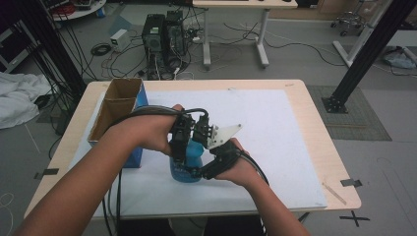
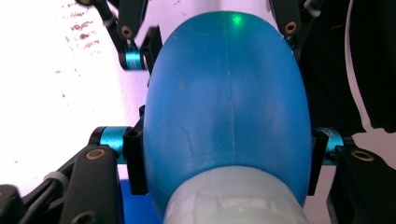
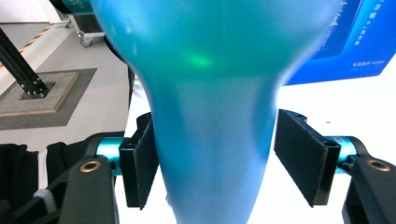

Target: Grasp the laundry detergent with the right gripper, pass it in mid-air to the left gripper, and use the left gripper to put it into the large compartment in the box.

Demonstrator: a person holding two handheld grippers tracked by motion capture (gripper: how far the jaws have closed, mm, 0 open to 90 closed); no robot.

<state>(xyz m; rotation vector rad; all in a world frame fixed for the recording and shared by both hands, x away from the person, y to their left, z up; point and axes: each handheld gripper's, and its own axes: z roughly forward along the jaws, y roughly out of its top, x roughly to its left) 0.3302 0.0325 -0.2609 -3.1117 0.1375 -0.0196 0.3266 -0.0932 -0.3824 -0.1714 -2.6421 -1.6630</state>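
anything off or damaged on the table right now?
Nothing stands out. The blue plastic bottle stands upright on the white mat, no spill showing. The left gripper clamps its round body; the right gripper has a gap at one pad. The open cardboard box looks intact.

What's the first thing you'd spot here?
A bright blue bottle near the front of the white table, with two hands crowding round it. The left gripper squeezes its round belly, while the right gripper sits open around its narrow neck. An open cardboard box stands to the left.
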